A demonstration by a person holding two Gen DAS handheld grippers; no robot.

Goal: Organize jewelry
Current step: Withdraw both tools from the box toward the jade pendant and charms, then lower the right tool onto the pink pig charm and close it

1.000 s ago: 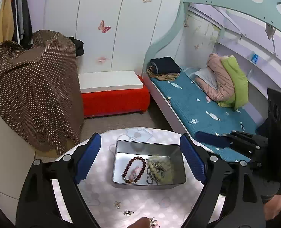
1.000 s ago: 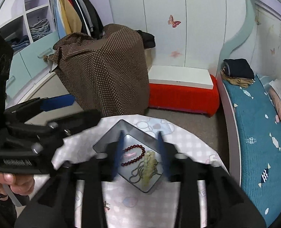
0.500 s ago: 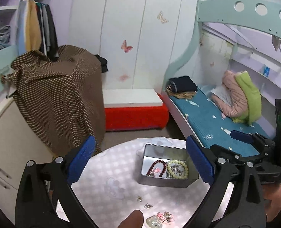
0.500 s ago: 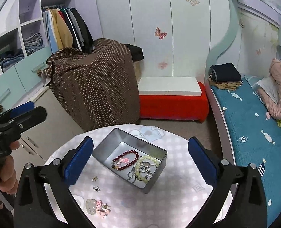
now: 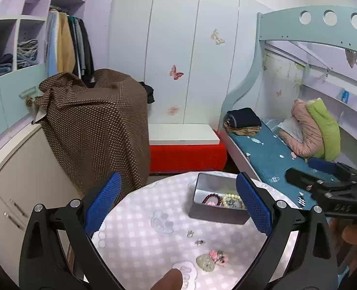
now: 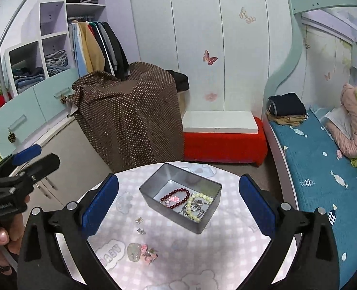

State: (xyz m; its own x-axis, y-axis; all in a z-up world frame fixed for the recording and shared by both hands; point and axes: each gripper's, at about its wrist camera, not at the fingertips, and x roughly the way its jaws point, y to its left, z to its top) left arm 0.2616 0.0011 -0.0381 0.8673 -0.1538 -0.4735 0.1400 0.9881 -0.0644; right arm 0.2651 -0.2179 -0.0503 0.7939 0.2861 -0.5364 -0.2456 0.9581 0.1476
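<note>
So the grey metal tin (image 6: 180, 199) sits around the middle of my right-wrist frame, on the round checkered table (image 6: 226, 253). Inside it there's a dark red bead bracelet (image 6: 176, 197), a pale green bead bracelet (image 6: 197, 206) and a silver chain (image 6: 195, 209) tangled over the green one. The tin's long axis runs from upper left to lower right in that view, one corner pointing down toward me. Loose stuff is out on the table lower left of the tin: two small earrings (image 6: 139, 226), a clear pendant (image 6: 133, 251) and a pink flowery piece (image 6: 149, 253) touching it. My right gripper (image 6: 178, 207) is spread wide, holding nothing. Left gripper (image 5: 176, 205), same deal, wide open and empty.
</note>
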